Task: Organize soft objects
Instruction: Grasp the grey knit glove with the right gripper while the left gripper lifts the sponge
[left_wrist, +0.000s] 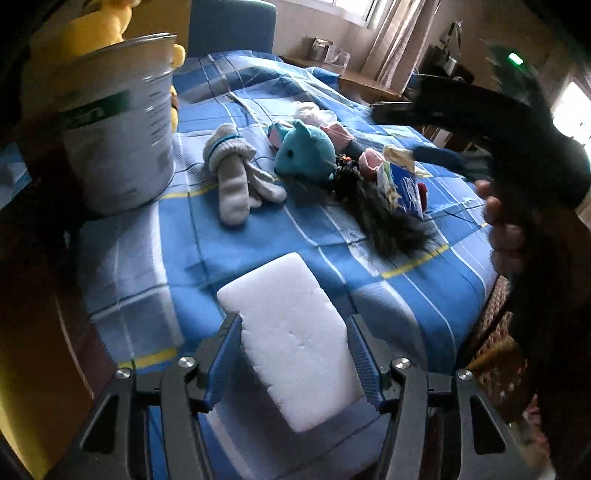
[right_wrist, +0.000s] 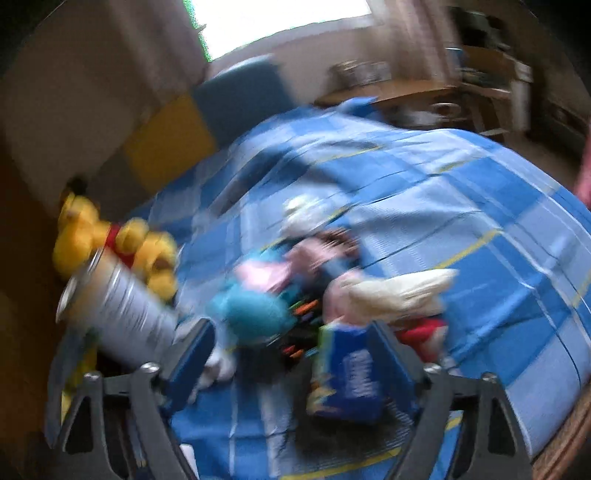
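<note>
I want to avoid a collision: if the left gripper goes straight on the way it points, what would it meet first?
Probably the blue checked bedcover just past the white foam block that the left gripper holds; depth is unclear.

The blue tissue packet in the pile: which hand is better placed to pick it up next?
Right, probably. The right gripper is open with the blue tissue packet between its fingers, against one of them, though the view is blurred. The left gripper is already shut on the white foam sponge block, away from the pile.
</note>
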